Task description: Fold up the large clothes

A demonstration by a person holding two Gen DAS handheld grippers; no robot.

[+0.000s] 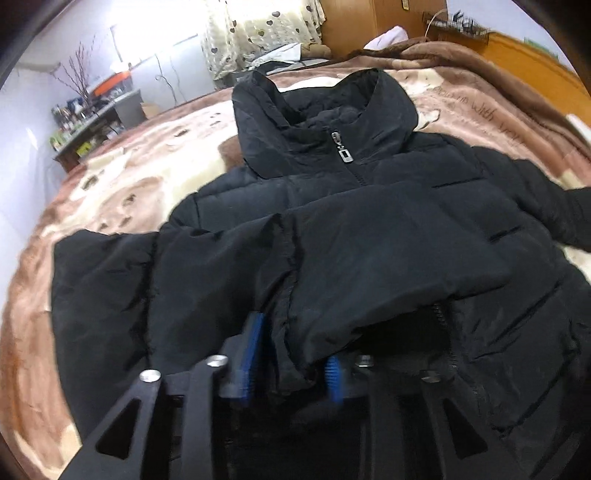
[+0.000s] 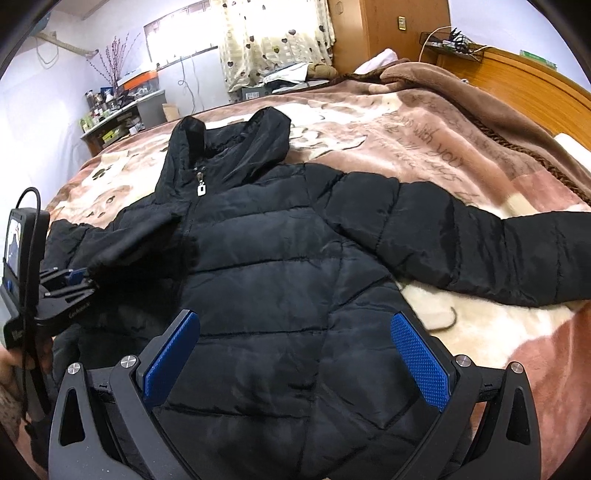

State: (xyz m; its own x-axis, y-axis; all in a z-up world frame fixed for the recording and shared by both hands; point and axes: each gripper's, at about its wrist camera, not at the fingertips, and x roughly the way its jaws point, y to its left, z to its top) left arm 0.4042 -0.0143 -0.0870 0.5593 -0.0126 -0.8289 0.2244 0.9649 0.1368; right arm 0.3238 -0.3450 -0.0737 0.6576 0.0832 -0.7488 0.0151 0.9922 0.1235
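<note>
A black hooded puffer jacket (image 1: 388,221) (image 2: 280,280) lies front up and zipped on the bed blanket (image 1: 122,177) (image 2: 388,122). One sleeve (image 1: 388,266) is folded across the chest. Its cuff sits loosely between the blue pads (image 1: 253,347) of my left gripper (image 1: 295,343) (image 2: 79,275), which do not press on it. The other sleeve (image 2: 480,251) stretches out flat to the right. My right gripper (image 2: 295,321) hovers open over the jacket's lower front with nothing between its fingers (image 2: 417,354).
A wooden headboard (image 2: 535,85) borders the bed at the right. At the far left stands a cluttered table (image 2: 110,122) by the wall, with a curtain (image 2: 273,40) and a wardrobe (image 2: 369,29) behind the bed. A person's hand (image 2: 7,365) holds the left gripper.
</note>
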